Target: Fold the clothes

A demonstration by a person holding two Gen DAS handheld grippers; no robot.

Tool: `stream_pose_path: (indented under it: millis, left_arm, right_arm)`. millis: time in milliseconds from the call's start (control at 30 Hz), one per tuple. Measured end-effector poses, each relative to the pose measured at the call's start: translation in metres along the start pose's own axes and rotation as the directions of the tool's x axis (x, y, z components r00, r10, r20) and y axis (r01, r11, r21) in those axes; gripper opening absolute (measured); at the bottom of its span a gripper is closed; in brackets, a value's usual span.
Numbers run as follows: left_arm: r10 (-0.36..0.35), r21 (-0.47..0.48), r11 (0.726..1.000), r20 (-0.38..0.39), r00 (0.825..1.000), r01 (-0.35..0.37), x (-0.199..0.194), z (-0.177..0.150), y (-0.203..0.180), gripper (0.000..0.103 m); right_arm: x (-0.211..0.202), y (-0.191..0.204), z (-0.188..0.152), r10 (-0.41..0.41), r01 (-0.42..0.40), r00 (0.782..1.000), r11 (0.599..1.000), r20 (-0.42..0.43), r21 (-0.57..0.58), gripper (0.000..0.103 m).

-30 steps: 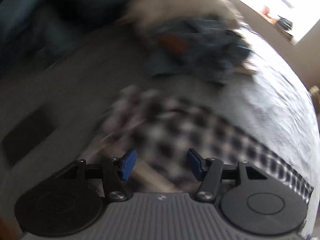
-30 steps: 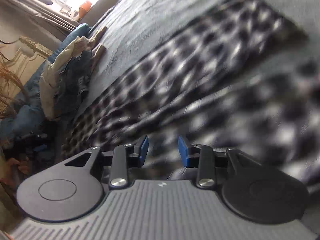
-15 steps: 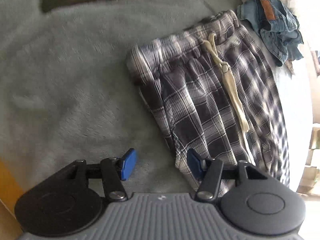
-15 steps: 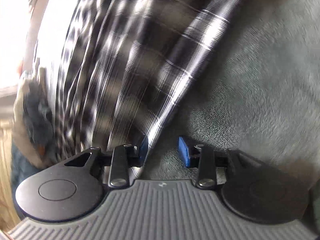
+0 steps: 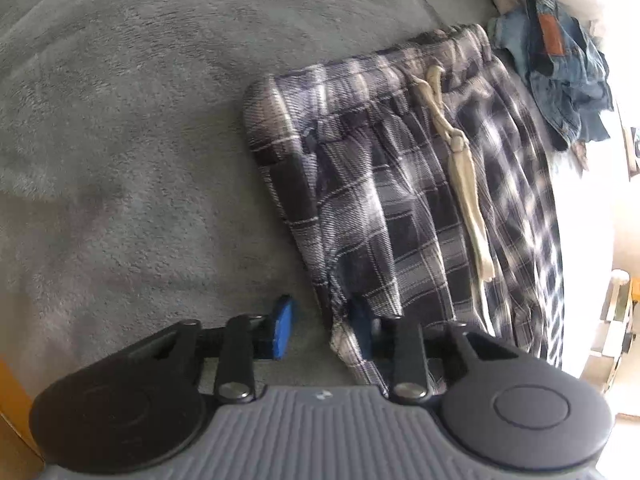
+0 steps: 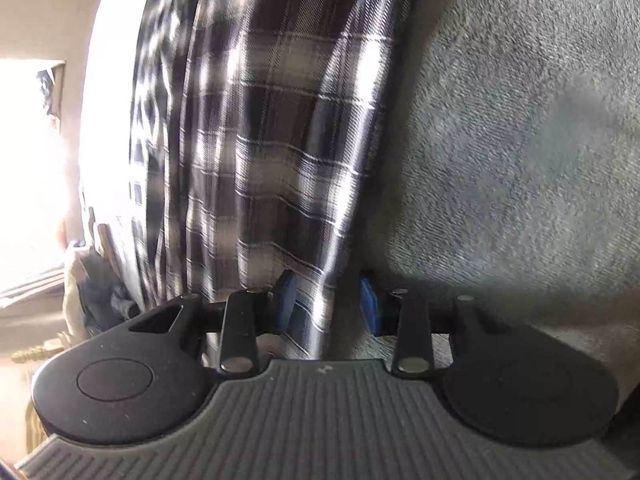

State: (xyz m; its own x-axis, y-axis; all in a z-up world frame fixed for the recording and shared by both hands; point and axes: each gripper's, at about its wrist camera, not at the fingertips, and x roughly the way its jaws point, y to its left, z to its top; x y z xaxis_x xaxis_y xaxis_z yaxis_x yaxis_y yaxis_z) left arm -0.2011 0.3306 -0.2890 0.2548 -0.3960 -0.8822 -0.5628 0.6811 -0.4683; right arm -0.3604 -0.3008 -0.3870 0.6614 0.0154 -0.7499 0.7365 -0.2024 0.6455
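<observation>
Plaid trousers: dark checked flannel trousers [image 5: 400, 200] lie flat on my grey fleece blanket [image 5: 120, 140].
Left gripper [image 5: 324, 330]: jaws just closing, trouser edge between them, not yet pinched.
Right gripper [image 6: 326, 306]: parted, straddling the fabric edge.

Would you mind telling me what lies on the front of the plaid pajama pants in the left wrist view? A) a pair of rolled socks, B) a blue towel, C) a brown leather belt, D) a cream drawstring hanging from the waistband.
D: a cream drawstring runs from the gathered waistband down over the plaid pajama pants, which lie on the grey blanket.
</observation>
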Motion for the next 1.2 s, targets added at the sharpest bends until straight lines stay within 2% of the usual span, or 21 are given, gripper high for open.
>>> stream_pose_path:
  millis: [100, 167, 200, 233, 267, 333, 567, 667, 767, 833, 933, 1133, 1200]
  left_arm:
    - [0.048, 0.026, 0.999, 0.008, 0.999, -0.048, 0.004, 0.005, -0.008, 0.018]
    - [0.063, 0.049, 0.997, 0.031, 0.998, -0.065, 0.005, 0.007, -0.017, 0.006]
    - [0.069, 0.063, 0.995, 0.048, 0.996, -0.072, 0.005, 0.008, -0.021, 0.005]
    - [0.079, 0.076, 0.994, 0.061, 0.995, -0.083, 0.003, 0.008, -0.025, 0.004]
    - [0.085, 0.089, 0.992, 0.073, 0.994, -0.091, 0.001, 0.008, -0.028, 0.004]
    - [0.093, 0.105, 0.989, 0.093, 0.991, -0.102, -0.006, 0.01, -0.033, 0.004]
    - [0.1, 0.124, 0.986, 0.097, 0.99, -0.112, -0.035, 0.024, -0.036, 0.004]
    - [0.116, 0.146, 0.981, 0.094, 0.989, -0.129, -0.04, -0.001, -0.008, 0.004]
    - [0.137, 0.18, 0.972, 0.098, 0.986, -0.153, -0.045, -0.003, -0.003, 0.004]
    - [0.154, 0.199, 0.965, 0.101, 0.983, -0.172, -0.046, -0.003, -0.002, 0.004]
    - [0.17, 0.229, 0.955, 0.105, 0.98, -0.19, -0.044, -0.031, 0.006, 0.004]
    - [0.219, 0.33, 0.911, 0.114, 0.969, -0.245, -0.033, -0.038, 0.005, 0.004]
    - [0.224, 0.34, 0.907, 0.116, 0.968, -0.251, -0.032, -0.04, 0.007, 0.004]
  right_arm:
    - [0.002, 0.0, 0.001, 0.012, -0.012, 1.0, 0.999, 0.012, 0.032, 0.033]
    - [0.005, -0.002, 0.001, 0.009, -0.009, 1.0, 0.999, 0.017, 0.037, 0.031]
    - [0.006, -0.002, 0.001, 0.012, -0.013, 1.0, 0.999, 0.021, 0.047, 0.031]
    - [0.009, -0.002, 0.002, 0.01, -0.012, 1.0, 0.999, 0.027, 0.045, 0.024]
    - [0.013, 0.0, 0.001, 0.001, -0.002, 1.0, 1.0, 0.031, 0.03, 0.012]
    - [0.015, 0.002, -0.002, -0.015, 0.015, 0.999, 1.0, 0.037, 0.011, 0.002]
    - [-0.001, 0.006, -0.008, -0.053, 0.054, 0.998, 0.998, 0.038, -0.038, 0.001]
    - [-0.009, 0.0, -0.008, -0.072, 0.073, 0.997, 0.996, 0.028, -0.04, 0.001]
    - [-0.016, -0.004, -0.013, -0.101, 0.102, 0.995, 0.994, 0.016, -0.044, 0.001]
    - [-0.019, -0.008, -0.016, -0.118, 0.118, 0.993, 0.992, 0.006, -0.048, 0.0]
    - [-0.02, -0.013, -0.02, -0.141, 0.141, 0.99, 0.989, -0.005, -0.053, 0.0]
    - [-0.024, -0.028, -0.019, -0.18, 0.179, 0.984, 0.981, 0.0, -0.075, 0.0]
    - [-0.02, -0.029, -0.017, -0.192, 0.192, 0.981, 0.978, 0.005, -0.075, 0.0]
